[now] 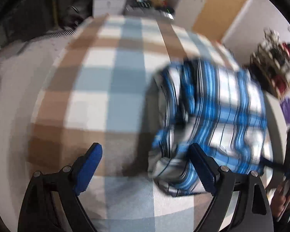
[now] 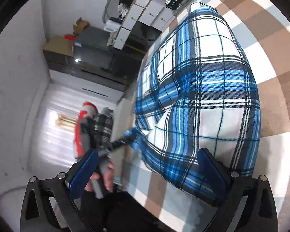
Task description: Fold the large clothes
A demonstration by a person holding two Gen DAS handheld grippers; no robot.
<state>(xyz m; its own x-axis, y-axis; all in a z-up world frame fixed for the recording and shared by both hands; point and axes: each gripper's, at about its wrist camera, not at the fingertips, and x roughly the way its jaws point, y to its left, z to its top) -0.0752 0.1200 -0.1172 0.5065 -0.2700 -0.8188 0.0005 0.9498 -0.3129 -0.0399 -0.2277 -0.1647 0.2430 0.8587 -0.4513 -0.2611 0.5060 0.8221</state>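
While both tools gape, one plaid shirt [image 2: 199, 89] lies folded.

Shirt [image 1: 212, 116] blurred — pattern smeared.

The shirt [image 2: 199, 89] lies on the blanket [image 2: 270, 61], near its edge. Drawers [image 2: 145, 11] stand behind the bed. Clothes [image 2: 92, 127] lie on the floor beside it.

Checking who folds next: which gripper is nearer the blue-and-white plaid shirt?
Hard to tell, perhaps right. Right gripper is open at the plaid shirt's edge; left gripper is open beside it.
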